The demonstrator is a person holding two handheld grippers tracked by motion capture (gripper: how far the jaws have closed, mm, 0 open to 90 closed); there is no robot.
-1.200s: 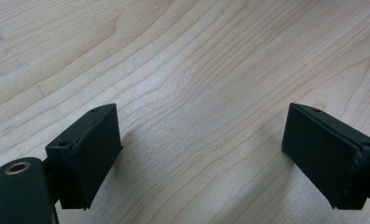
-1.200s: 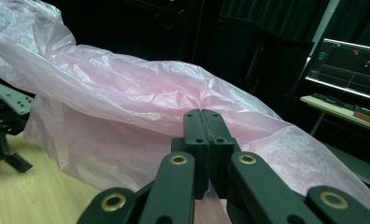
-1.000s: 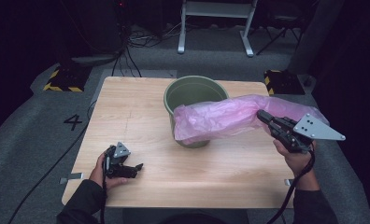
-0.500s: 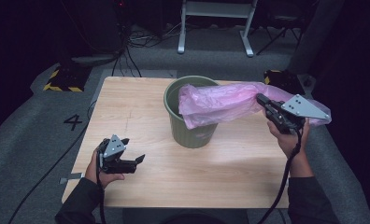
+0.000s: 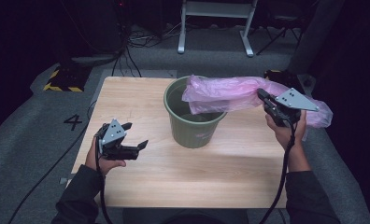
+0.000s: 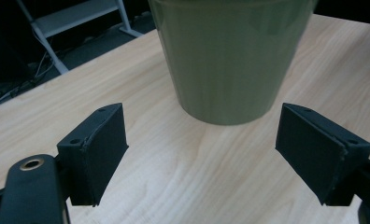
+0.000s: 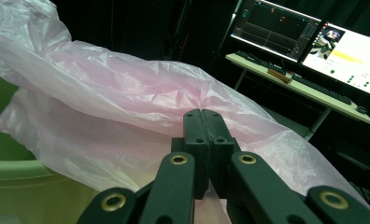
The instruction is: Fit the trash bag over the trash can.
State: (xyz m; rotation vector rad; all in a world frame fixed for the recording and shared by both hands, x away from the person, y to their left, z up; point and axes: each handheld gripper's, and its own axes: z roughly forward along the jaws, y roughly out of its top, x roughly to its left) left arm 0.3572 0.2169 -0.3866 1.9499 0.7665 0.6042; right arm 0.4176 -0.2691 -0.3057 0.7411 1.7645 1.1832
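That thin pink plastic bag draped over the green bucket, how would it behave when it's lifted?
The thin pink plastic bag is probably floppy: it sags and crinkles between the right gripper and the green plastic bucket. It seems very light, as one pinched edge carries it. It may slip, being smooth film.

— Inspector: High view?
— Assistant: Fixed above the person's side, facing forward and down over the whole table (image 5: 141,93).
— Inspector: The gripper views?
— Assistant: The left one rides low, close to the green bucket (image 6: 230,56). The right one sits tight against the pink bag (image 7: 127,102), facing the monitors (image 7: 314,42).
— Inspector: Overlap?
— Assistant: All three take in the bucket.
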